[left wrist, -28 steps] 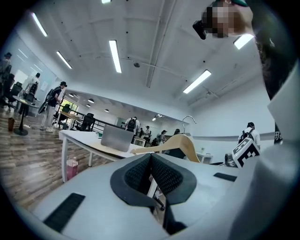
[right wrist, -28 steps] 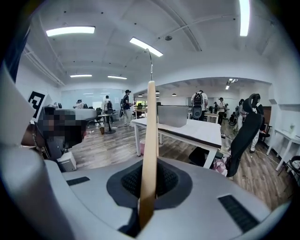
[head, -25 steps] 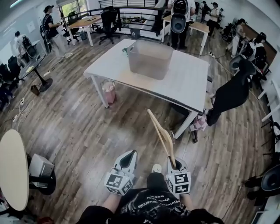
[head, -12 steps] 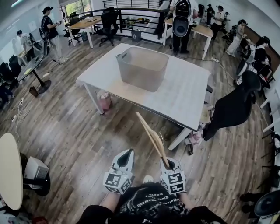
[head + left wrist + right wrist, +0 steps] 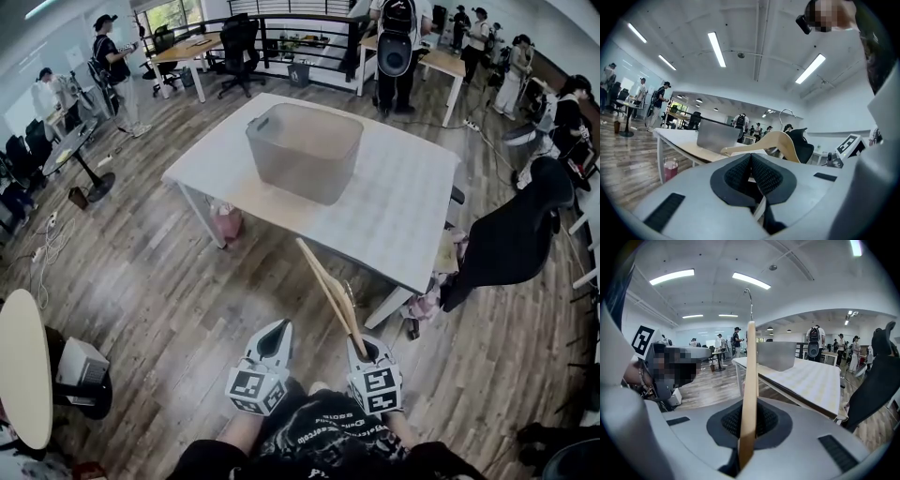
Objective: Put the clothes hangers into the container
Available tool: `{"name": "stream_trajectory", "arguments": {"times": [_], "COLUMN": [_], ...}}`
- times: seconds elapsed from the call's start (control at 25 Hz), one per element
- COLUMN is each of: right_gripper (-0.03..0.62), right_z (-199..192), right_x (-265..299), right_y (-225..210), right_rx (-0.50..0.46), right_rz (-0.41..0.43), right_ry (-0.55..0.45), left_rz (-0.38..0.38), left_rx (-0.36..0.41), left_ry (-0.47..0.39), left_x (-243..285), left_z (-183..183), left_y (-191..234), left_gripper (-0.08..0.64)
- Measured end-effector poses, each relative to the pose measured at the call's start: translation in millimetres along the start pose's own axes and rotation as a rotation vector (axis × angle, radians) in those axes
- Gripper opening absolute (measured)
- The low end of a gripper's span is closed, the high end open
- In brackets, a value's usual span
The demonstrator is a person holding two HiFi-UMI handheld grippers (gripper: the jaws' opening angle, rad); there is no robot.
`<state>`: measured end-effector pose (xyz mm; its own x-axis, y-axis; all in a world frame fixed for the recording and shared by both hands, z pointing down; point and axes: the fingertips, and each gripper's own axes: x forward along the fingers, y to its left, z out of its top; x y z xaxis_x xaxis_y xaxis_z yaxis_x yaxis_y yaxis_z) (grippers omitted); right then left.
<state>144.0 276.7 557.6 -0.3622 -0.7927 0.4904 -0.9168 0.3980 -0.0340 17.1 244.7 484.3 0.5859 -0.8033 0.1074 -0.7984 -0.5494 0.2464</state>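
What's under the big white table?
A pink bin stands beside one leg of the table; a pinkish heap lies by another leg. The tabletop hides the rest of the floor beneath.

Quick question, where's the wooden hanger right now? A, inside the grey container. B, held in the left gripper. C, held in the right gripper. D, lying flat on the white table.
C: the wooden hanger is clamped between the jaws of the right gripper, sticking up over the floor, apart from the container on the table. The left gripper is shut on nothing.
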Motion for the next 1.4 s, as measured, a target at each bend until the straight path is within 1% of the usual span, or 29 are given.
{"name": "stream_trajectory", "arguments": {"times": [0.08,0.2,0.36,0.52,0.64,0.76,0.84,1.0,1.16,1.24,1.4], "right_gripper": [0.008,0.008,0.008,0.008,0.008,0.008,0.008,0.008,0.008,0.008,0.008], "right_z": [5,16,33,63,85,104,117,150,183,200,231], "right_x": [8,20,42,75,106,138,156,193,223,235,262], "right_y": [-6,-16,-27,-42,-49,-55,-57,-61,-62,-60,-60], "right_rx": [0.001,-0.005,-0.050,-0.053,-0.043,-0.024,-0.020,-0.053,-0.082,-0.084,-0.088], "right_rz": [-0.004,0.005,0.007,0.007,0.006,-0.009,-0.004,0.023,0.040,0.044,0.030], "right_ry": [-0.005,-0.007,-0.005,-0.019,-0.024,-0.021,-0.021,-0.050,-0.079,-0.092,-0.113], "left_rz": [0.005,0.009,0.002,0.009,-0.012,-0.036,-0.050,-0.073,-0.075,-0.084,-0.099], "left_rx": [-0.025,-0.013,-0.005,0.002,0.016,0.012,0.013,0.050,0.105,0.108,0.107], "left_ry": [-0.008,0.013,0.032,0.039,0.043,0.054,0.055,0.055,0.110,0.119,0.102], "left_x": [12,32,60,100,127,160,181,222,251,261,281], "left_z": [0,1,0,10,21,29,37,55,65,73,93], "left_y": [5,13,34,67,95,125,142,178,213,229,266], "left_gripper": [0.020,0.020,0.020,0.020,0.020,0.020,0.020,0.020,0.020,0.020,0.020]}}
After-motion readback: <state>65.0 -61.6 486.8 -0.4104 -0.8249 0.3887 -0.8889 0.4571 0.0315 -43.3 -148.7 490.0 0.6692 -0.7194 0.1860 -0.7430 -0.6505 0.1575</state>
